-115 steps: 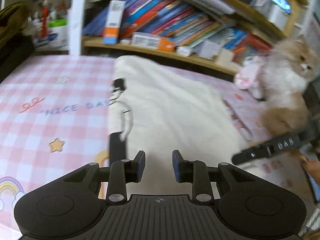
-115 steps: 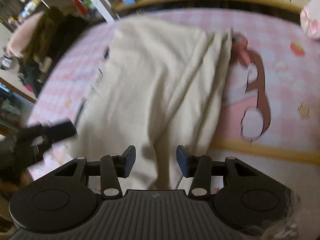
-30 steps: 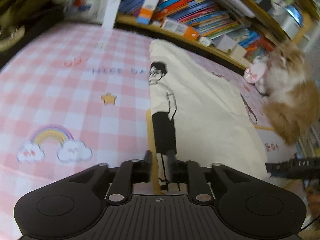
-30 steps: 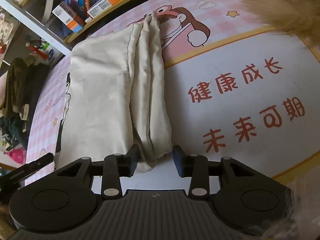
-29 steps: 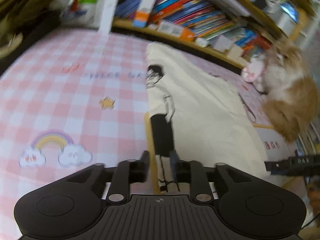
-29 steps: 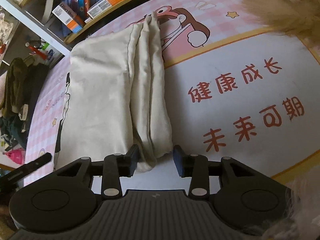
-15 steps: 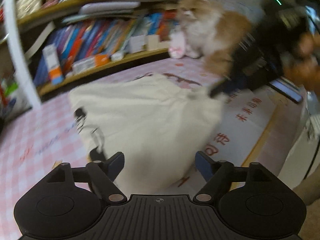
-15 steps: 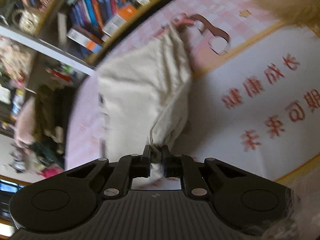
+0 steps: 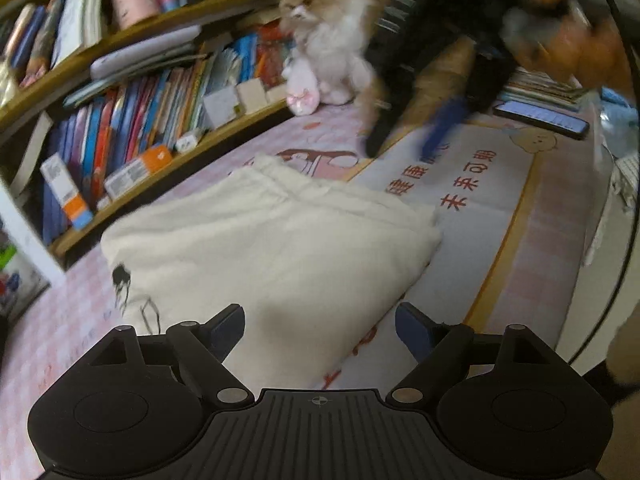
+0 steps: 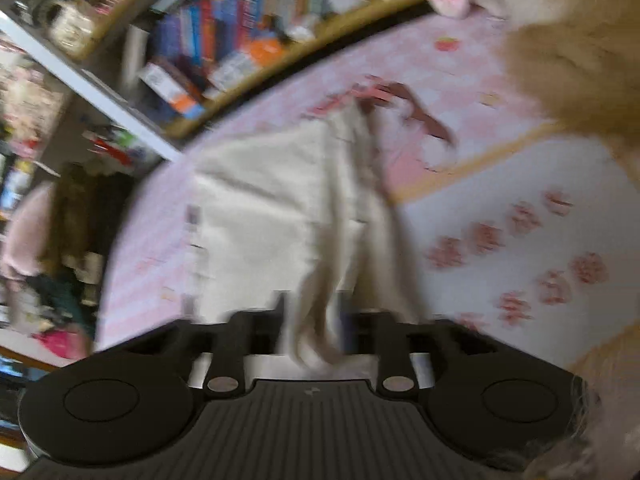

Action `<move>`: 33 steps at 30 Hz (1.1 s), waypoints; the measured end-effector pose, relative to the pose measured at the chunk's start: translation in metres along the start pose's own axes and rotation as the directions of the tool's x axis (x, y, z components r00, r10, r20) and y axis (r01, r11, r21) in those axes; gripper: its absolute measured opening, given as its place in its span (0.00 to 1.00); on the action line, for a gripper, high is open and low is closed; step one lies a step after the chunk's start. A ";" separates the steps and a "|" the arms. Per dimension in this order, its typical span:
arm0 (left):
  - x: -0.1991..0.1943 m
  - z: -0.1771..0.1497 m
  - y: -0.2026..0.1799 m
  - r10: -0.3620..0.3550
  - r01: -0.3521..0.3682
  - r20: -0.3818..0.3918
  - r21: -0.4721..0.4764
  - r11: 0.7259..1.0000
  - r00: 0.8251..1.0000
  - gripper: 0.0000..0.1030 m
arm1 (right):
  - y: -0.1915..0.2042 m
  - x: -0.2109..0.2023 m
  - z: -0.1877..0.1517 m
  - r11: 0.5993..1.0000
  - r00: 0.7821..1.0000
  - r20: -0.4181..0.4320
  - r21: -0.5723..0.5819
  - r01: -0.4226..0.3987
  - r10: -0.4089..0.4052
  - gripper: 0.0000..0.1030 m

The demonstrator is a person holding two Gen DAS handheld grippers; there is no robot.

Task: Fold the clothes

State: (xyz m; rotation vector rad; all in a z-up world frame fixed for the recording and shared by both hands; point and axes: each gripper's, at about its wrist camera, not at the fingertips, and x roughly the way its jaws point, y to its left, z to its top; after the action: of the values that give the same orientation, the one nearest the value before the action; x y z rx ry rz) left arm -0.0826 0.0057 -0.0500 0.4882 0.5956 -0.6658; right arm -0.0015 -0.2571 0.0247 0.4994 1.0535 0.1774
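Folding is under way on the mat point(image 9: 500, 216), where the cream garment point(image 9: 272, 248) lies spread, already doubled lengthwise, between the bookshelf point(image 9: 132, 120) and the printed red characters. For the step to go well, the pinched end should be carried up and over toward the far end in one smooth arc, kept low and level so that the layers are not dragged askew, and the edges should be matched before anything is let go. The left claw point(image 9: 320, 326) is held wide apart above the near edge, with nothing between its fingers; it is judged best used to pin or smooth the near fold while the other end is brought across. The right claw point(image 10: 316, 312) appears drawn in on a bunched strip of the garment's near end, though heavy blur makes the grip hard to confirm. A cat point(image 9: 324, 40) sits by the shelf, near enough to be caught by a careless swing. Much of the right view is smeared by motion. The garment's print is mostly turned under, and its underside and far hem cannot be made out.
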 end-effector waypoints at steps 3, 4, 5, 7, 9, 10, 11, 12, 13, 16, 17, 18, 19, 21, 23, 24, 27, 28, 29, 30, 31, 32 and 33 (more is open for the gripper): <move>-0.002 -0.002 0.006 -0.002 0.002 -0.005 -0.052 0.999 1.000 0.82 | -0.014 0.015 -0.009 0.999 0.998 -0.042 -0.007 0.051 -0.051 0.53; -0.002 -0.002 0.006 -0.005 0.004 -0.006 -0.054 0.999 1.000 0.82 | -0.018 0.022 -0.011 0.998 0.996 -0.056 -0.007 0.064 -0.065 0.53; -0.002 -0.001 0.005 -0.007 0.006 -0.007 -0.049 0.999 1.000 0.82 | -0.019 0.027 -0.013 0.997 0.995 -0.062 -0.015 0.073 -0.074 0.53; 0.000 0.001 0.002 -0.012 0.012 -0.012 -0.031 0.999 1.000 0.82 | -0.019 0.038 -0.016 0.996 0.994 -0.068 -0.039 0.086 -0.089 0.53; 0.002 0.002 -0.002 -0.018 0.018 -0.018 -0.013 1.000 1.000 0.82 | -0.015 0.046 -0.018 0.992 0.992 -0.066 -0.079 0.101 -0.106 0.52; 0.004 0.002 -0.004 -0.018 0.018 -0.024 -0.006 1.000 1.000 0.82 | -0.012 0.051 -0.018 0.989 0.991 -0.064 -0.100 0.108 -0.115 0.52; 0.006 0.003 -0.006 -0.019 0.019 -0.031 0.001 1.000 0.999 0.82 | -0.010 0.053 -0.019 0.988 0.991 -0.078 -0.116 0.098 -0.107 0.37; 0.008 0.003 -0.007 -0.015 0.015 -0.035 0.007 1.000 0.999 0.82 | -0.008 0.055 -0.019 0.989 0.991 -0.100 -0.129 0.079 -0.092 0.26; 0.010 0.003 -0.008 -0.005 0.006 -0.041 0.017 1.000 0.999 0.82 | -0.007 0.057 -0.018 0.991 0.989 -0.129 -0.118 0.060 -0.076 0.16; 0.016 0.006 -0.011 0.043 -0.041 -0.049 0.051 0.998 0.998 0.82 | -0.009 0.052 -0.008 0.998 0.983 -0.173 0.012 -0.056 0.057 0.14; 0.018 0.006 -0.012 0.060 -0.057 -0.051 0.061 0.997 0.997 0.82 | -0.008 0.043 -0.003 0.991 0.981 -0.152 0.058 -0.117 0.124 0.14; 0.021 0.006 -0.013 0.077 -0.073 -0.054 0.071 0.995 0.996 0.82 | -0.006 0.034 0.002 0.979 0.974 -0.124 0.097 -0.178 0.189 0.13; 0.023 0.006 -0.012 0.098 -0.094 -0.054 0.079 0.992 0.994 0.82 | -0.004 0.026 0.007 0.968 0.967 -0.098 0.120 -0.222 0.234 0.13; 0.027 0.005 -0.010 0.144 -0.138 -0.054 0.094 0.986 0.988 0.82 | 0.000 0.014 0.016 0.952 0.957 -0.058 0.136 -0.274 0.284 0.13; 0.031 0.004 -0.007 0.188 -0.182 -0.054 0.109 0.977 0.981 0.80 | 0.002 0.007 0.021 0.950 0.956 -0.037 0.129 -0.286 0.292 0.13; 0.033 0.004 -0.006 0.211 -0.204 -0.053 0.117 0.972 0.976 0.72 | 0.003 0.003 0.024 0.948 0.955 -0.026 0.126 -0.291 0.297 0.12; 0.038 0.001 0.009 0.234 -0.227 -0.081 0.087 0.970 0.969 0.51 | 0.000 0.000 0.025 0.966 0.969 -0.016 0.088 -0.243 0.245 0.07; 0.037 0.000 0.013 0.215 -0.209 -0.083 0.073 0.975 0.973 0.45 | -0.002 0.000 0.024 0.971 0.973 -0.017 0.075 -0.228 0.230 0.06; 0.037 0.000 0.017 0.197 -0.192 -0.085 0.059 0.980 0.977 0.35 | -0.005 0.001 0.022 0.975 0.976 -0.018 0.061 -0.215 0.217 0.06; 0.037 0.000 0.017 0.184 -0.179 -0.086 0.064 0.982 0.979 0.28 | -0.005 0.002 0.021 0.981 0.981 -0.022 0.031 -0.192 0.193 0.06; 0.038 0.002 0.016 0.173 -0.167 -0.087 0.072 0.983 0.981 0.25 | -0.002 0.003 0.019 0.988 0.988 -0.025 -0.024 -0.154 0.154 0.09; 0.038 0.003 0.014 0.162 -0.155 -0.089 0.080 0.985 0.983 0.22 | 0.001 0.004 0.016 0.990 0.994 -0.025 -0.087 -0.111 0.109 0.14; 0.038 0.004 0.014 0.157 -0.150 -0.089 0.079 0.985 0.984 0.22 | 0.006 0.003 0.010 0.982 0.998 -0.012 -0.181 -0.059 0.058 0.22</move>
State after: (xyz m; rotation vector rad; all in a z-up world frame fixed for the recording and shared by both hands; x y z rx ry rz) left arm -0.0473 -0.0029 -0.0686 0.6292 0.6180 -0.5201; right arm 0.0092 -0.2536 0.0293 0.3651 1.0186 0.3249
